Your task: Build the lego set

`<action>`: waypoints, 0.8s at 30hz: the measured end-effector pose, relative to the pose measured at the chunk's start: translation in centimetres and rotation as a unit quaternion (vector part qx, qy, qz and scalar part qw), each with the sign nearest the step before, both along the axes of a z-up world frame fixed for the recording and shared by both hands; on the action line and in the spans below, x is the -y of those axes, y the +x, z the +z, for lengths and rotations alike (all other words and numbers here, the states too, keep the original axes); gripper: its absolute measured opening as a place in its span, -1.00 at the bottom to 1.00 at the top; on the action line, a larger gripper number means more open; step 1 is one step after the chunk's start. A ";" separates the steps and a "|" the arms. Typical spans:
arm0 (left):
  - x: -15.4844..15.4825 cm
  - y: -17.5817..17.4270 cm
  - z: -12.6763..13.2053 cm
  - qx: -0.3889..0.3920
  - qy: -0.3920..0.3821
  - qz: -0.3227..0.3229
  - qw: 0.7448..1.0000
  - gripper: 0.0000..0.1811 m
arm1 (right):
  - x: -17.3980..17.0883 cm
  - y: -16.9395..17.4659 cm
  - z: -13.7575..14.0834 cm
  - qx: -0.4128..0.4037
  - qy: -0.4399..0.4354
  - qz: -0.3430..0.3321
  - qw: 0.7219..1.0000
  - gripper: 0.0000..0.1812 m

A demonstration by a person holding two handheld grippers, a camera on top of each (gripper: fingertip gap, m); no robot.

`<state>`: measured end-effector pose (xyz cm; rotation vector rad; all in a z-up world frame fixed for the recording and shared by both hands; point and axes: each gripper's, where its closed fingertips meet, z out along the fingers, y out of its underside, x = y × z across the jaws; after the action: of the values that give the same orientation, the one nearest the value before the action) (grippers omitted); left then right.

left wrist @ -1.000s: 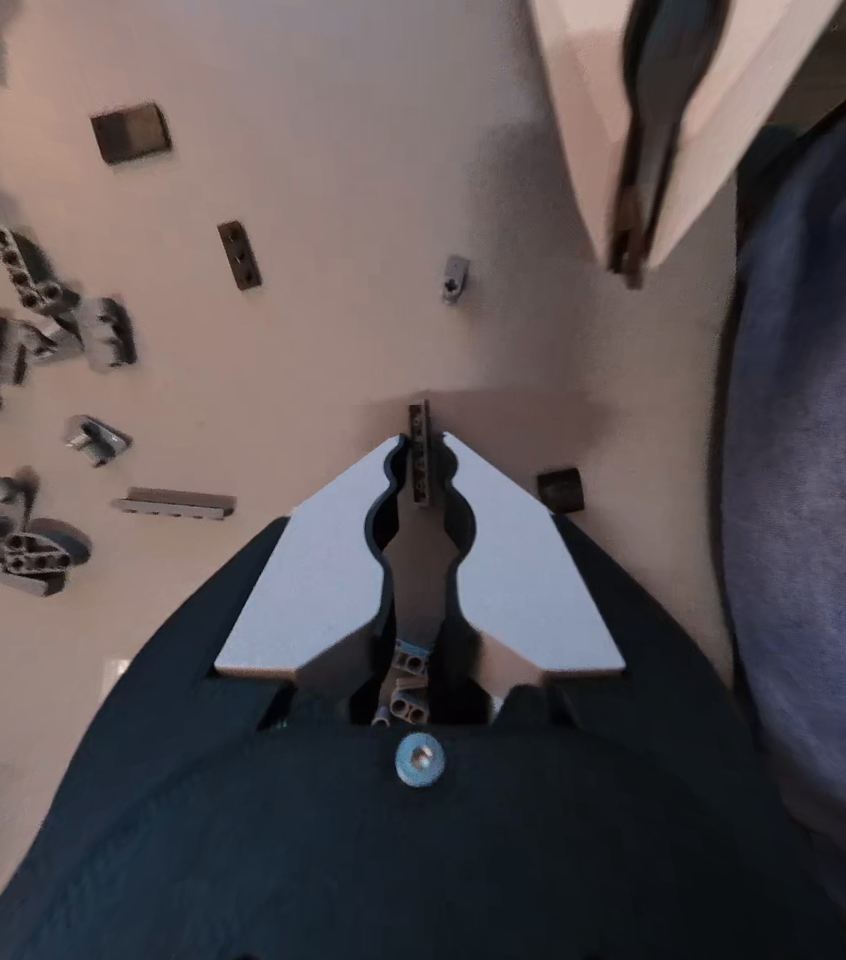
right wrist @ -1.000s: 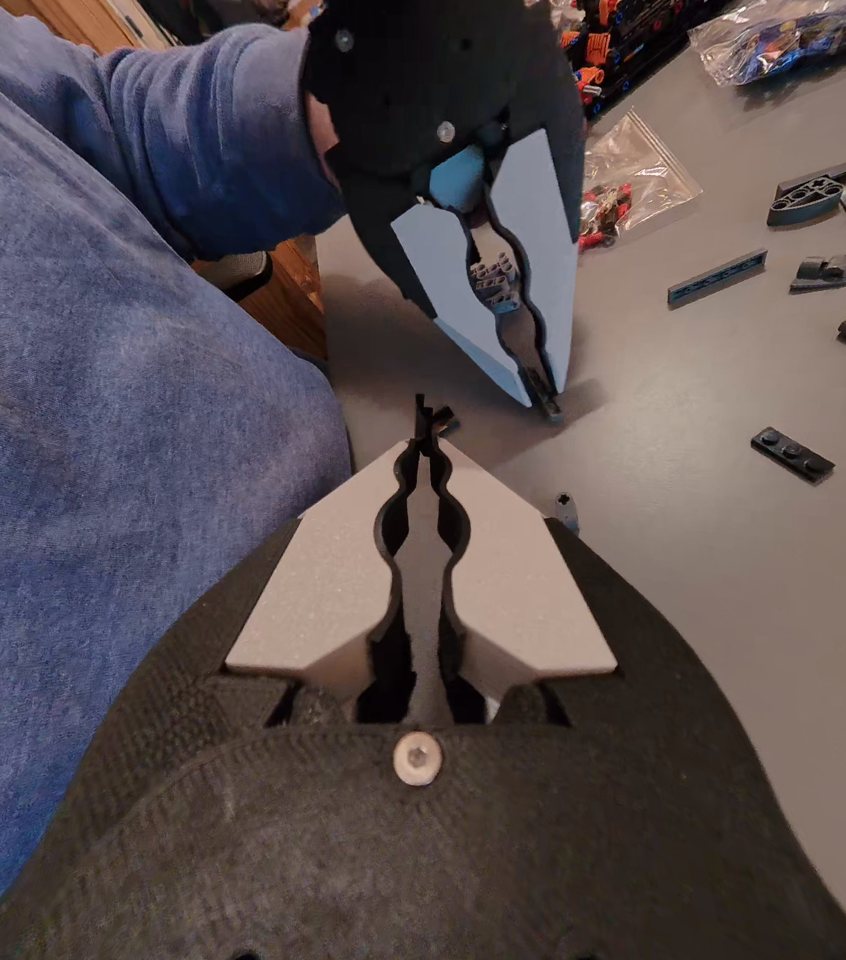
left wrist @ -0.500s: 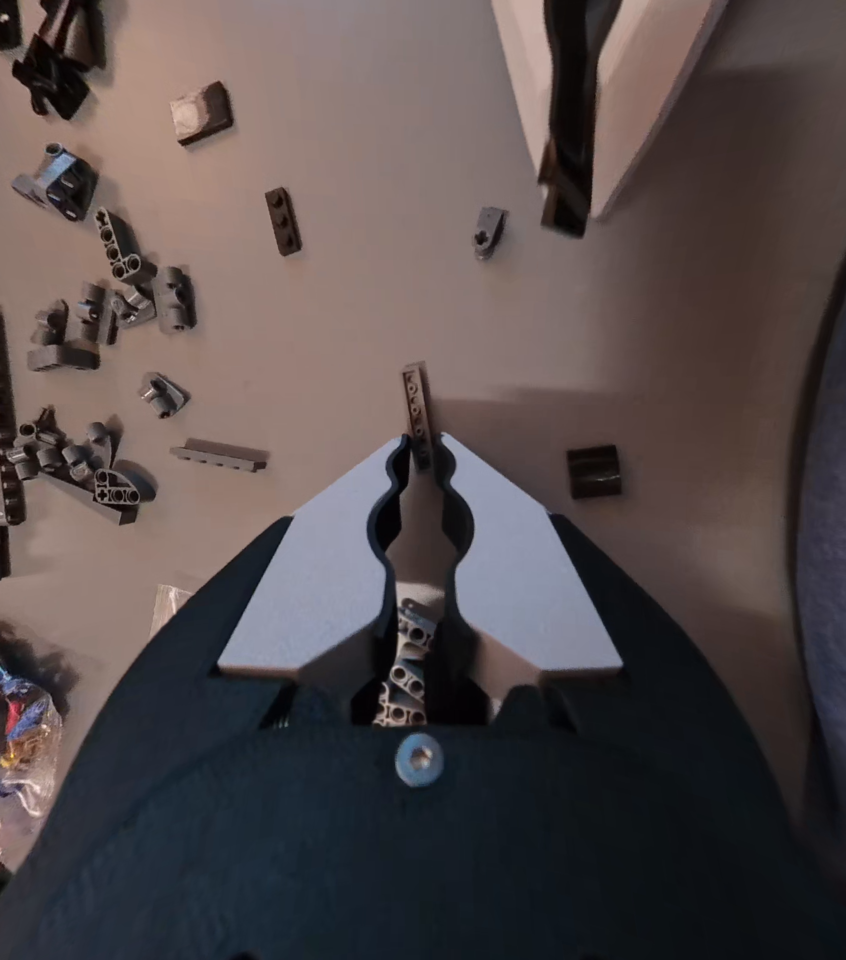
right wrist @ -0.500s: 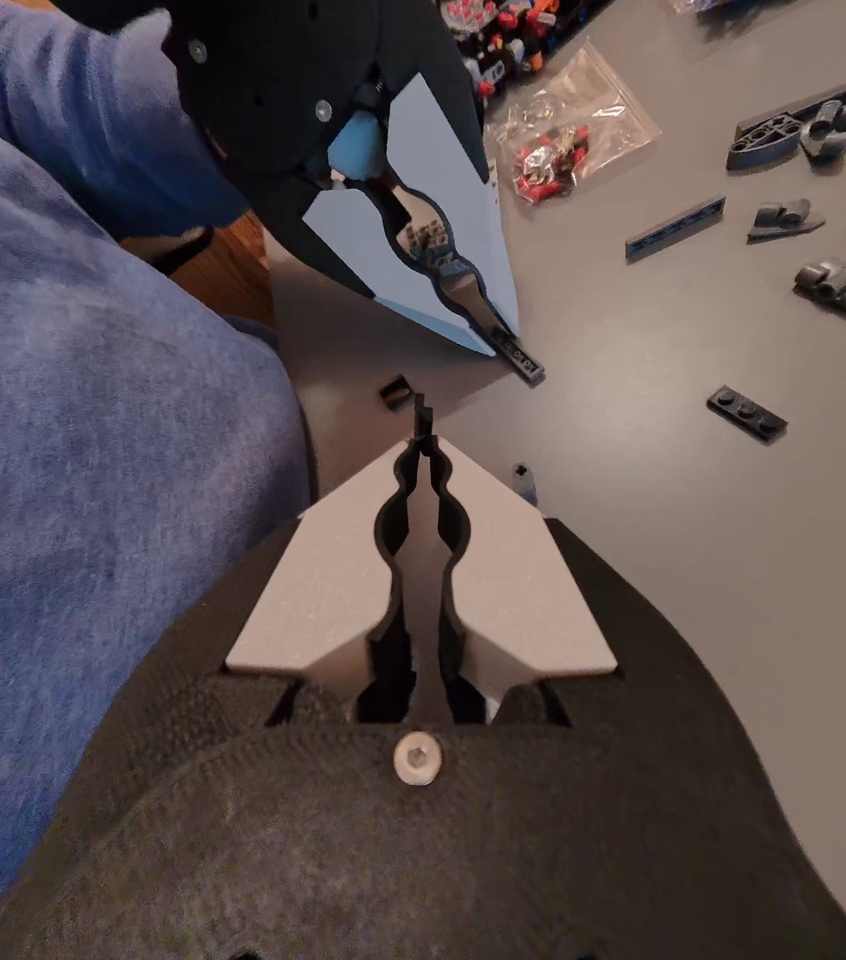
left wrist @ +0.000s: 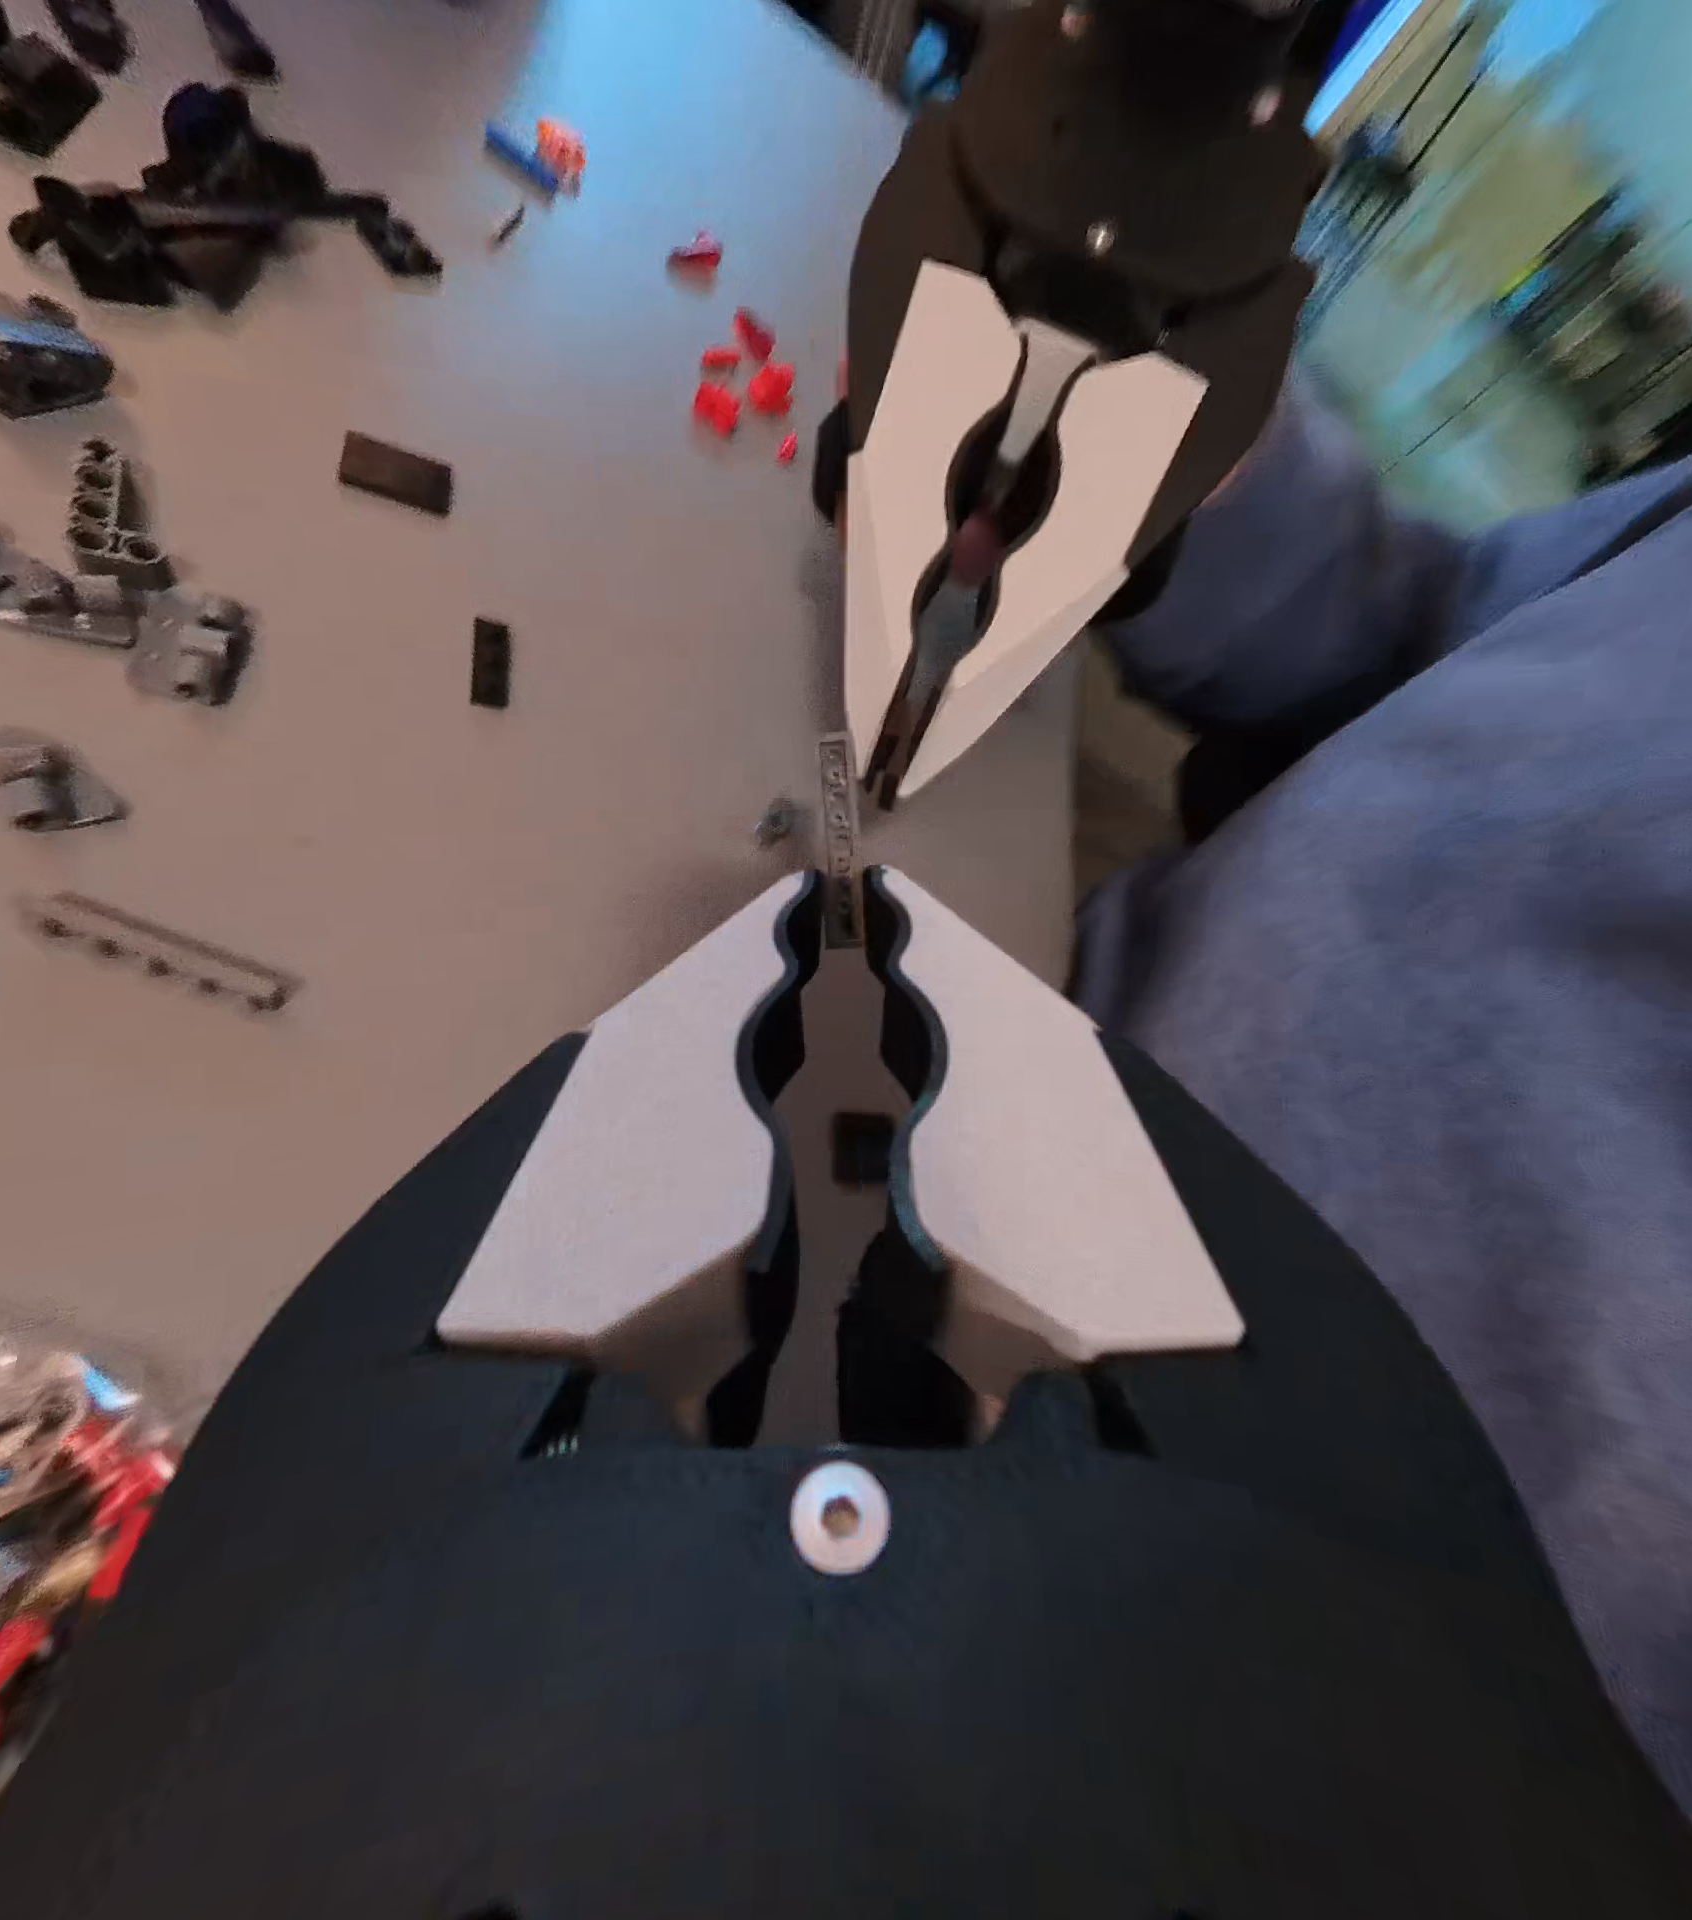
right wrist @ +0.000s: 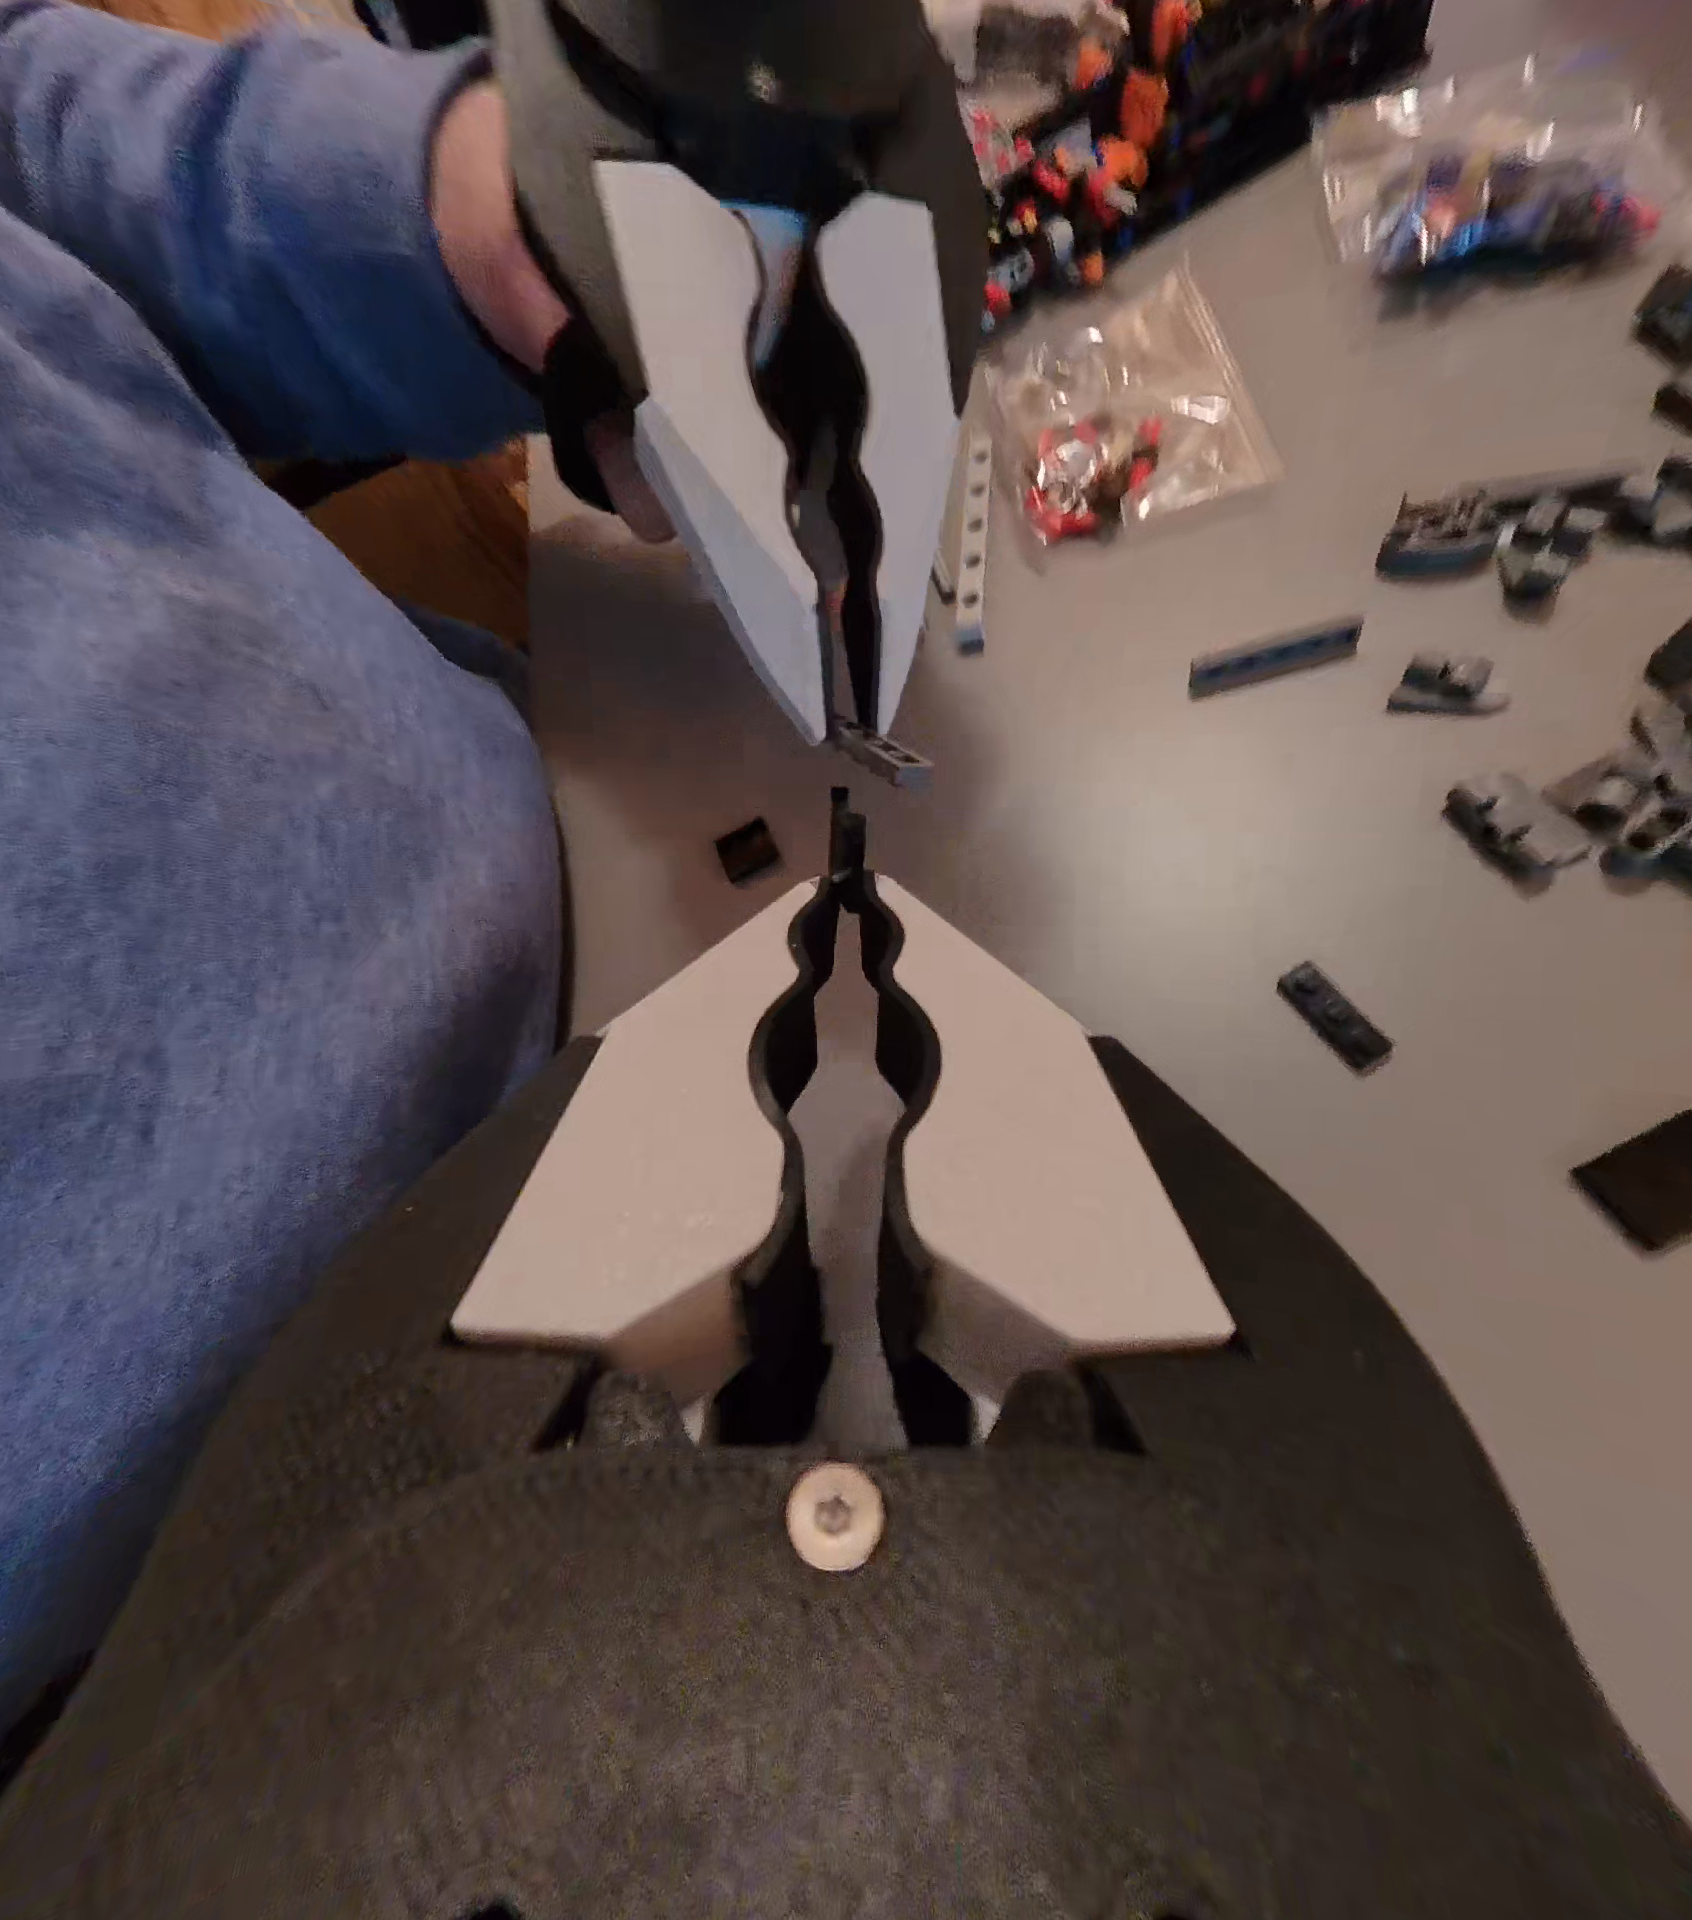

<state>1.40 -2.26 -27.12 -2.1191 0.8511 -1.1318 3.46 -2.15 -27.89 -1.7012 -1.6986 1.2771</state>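
Grippers, two: left gripper [left wrist: 840, 896] clamps narrow grey plate [left wrist: 839, 831]; right gripper [right wrist: 844, 891] pinches small black piece [right wrist: 844, 831]; tips nearly meet above table [right wrist: 1185, 1039].

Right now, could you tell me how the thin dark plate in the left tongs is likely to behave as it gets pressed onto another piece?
The thin dark plate looks stiff and probably light. The left tongs pinch only one end, so it may pivot or slip when pushed. The right tongs hold a small black piece close by; both grips look narrow, so alignment could drift.
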 end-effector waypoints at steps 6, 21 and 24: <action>0.7 0.2 1.9 0.100 -0.058 -0.027 0.993 -0.94 | -0.7 0.4 2.1 -0.030 0.102 0.058 0.993 -0.98; 2.0 0.7 2.7 0.146 -0.140 -0.108 0.973 -0.94 | 0.5 -0.3 2.8 -0.059 0.264 0.200 0.942 -0.98; 2.0 0.7 2.5 0.139 -0.145 -0.115 0.973 -0.94 | 0.2 -0.3 2.3 -0.045 0.269 0.204 0.940 -0.99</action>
<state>2.11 -4.27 -24.64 -2.0516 0.8540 -1.7207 3.11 -2.36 -25.55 -0.9938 -2.1635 0.8986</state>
